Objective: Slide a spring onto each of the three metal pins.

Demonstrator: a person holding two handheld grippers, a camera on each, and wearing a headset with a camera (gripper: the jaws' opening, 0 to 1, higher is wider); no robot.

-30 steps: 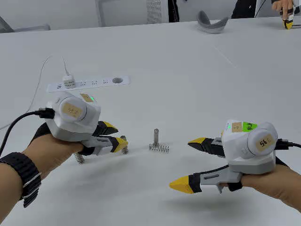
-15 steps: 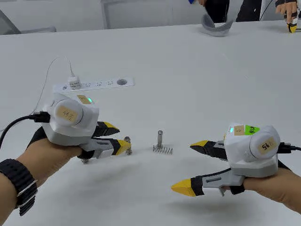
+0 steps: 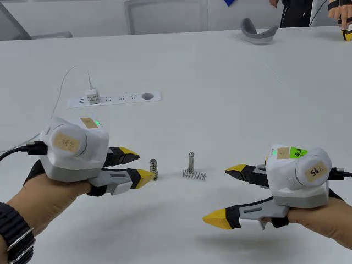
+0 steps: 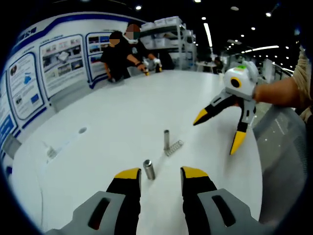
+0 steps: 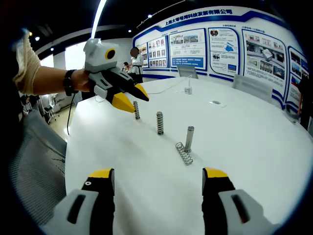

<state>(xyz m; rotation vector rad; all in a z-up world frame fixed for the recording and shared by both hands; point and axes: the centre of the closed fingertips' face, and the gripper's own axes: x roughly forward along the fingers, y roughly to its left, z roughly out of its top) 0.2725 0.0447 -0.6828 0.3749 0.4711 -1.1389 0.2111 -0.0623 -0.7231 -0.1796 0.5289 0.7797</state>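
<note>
The left tongs [image 3: 142, 164] have backed off the spring-covered pin [image 3: 154, 169] at centre frame and now sit apart, empty. The right tongs [image 3: 221, 193], lower right, are also apart. The bare pin [image 3: 191, 161] likely comes next, with the loose spring [image 3: 194, 175] lying on the counter [image 3: 220, 99] at its foot.

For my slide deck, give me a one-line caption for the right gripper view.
Open right gripper faces a bare pin with a loose spring beside it; two spring-sleeved pins stand beyond.
</note>
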